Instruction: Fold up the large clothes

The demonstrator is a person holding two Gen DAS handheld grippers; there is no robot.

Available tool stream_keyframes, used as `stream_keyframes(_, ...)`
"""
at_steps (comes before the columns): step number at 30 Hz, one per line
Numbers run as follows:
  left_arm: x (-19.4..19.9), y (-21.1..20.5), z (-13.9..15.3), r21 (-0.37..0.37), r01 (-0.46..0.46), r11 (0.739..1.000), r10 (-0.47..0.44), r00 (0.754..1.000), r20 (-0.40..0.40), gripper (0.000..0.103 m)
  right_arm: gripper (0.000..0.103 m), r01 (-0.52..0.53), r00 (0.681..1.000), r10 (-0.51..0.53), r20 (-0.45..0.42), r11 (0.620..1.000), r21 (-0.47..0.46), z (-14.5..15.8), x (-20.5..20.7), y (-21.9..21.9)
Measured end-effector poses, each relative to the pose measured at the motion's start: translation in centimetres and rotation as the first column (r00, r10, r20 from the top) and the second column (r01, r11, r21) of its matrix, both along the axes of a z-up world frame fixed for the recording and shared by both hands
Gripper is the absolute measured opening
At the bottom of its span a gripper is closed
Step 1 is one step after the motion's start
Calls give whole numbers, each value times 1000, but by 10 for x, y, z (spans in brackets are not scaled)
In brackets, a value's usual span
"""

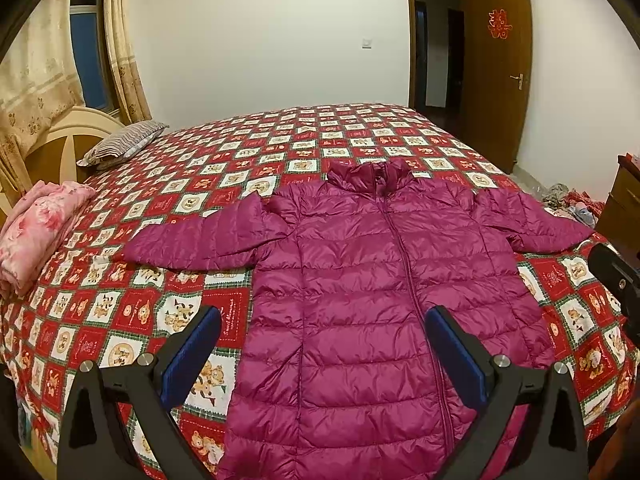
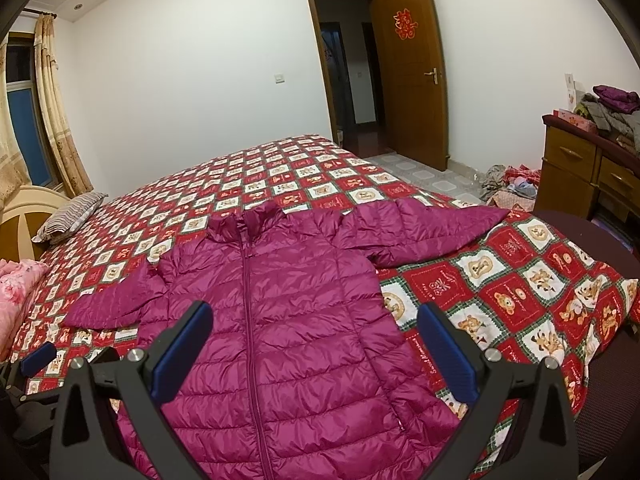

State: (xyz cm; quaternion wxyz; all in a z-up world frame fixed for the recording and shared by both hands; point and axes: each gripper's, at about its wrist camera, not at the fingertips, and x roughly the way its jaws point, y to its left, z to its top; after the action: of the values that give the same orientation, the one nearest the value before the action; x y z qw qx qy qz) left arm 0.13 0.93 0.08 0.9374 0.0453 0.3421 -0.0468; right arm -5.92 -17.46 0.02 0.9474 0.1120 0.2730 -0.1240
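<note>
A magenta quilted puffer jacket point(image 1: 372, 280) lies flat and zipped on the bed, collar away from me, both sleeves spread out sideways. It also shows in the right wrist view point(image 2: 288, 320). My left gripper point(image 1: 322, 324) is open and empty, hovering above the jacket's lower left half. My right gripper point(image 2: 314, 318) is open and empty above the jacket's lower right half. The left gripper's fingertip point(image 2: 38, 354) shows at the left edge of the right wrist view. Part of the right gripper point(image 1: 616, 280) shows at the right edge of the left wrist view.
The bed carries a red checked teddy-bear quilt point(image 1: 192, 184). A striped pillow point(image 1: 124, 144) and a folded pink blanket point(image 1: 36, 228) lie at its left. A wooden dresser point(image 2: 588, 164) piled with clothes stands right. An open door point(image 2: 412, 76) is behind, clothes on the floor point(image 2: 512, 184).
</note>
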Motion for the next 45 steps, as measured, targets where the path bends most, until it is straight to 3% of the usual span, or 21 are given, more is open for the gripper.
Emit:
stream_keyframes(40, -10, 0, 11, -35, 7, 999, -5, 998, 66, 102, 103, -4, 1000, 4, -5, 1000, -9, 6, 1, 3)
stream_keyframes(45, -3, 0, 6, -29, 5, 1000, -4, 999, 45, 102, 103, -8, 1000, 7, -18, 1000, -8, 2, 5, 3)
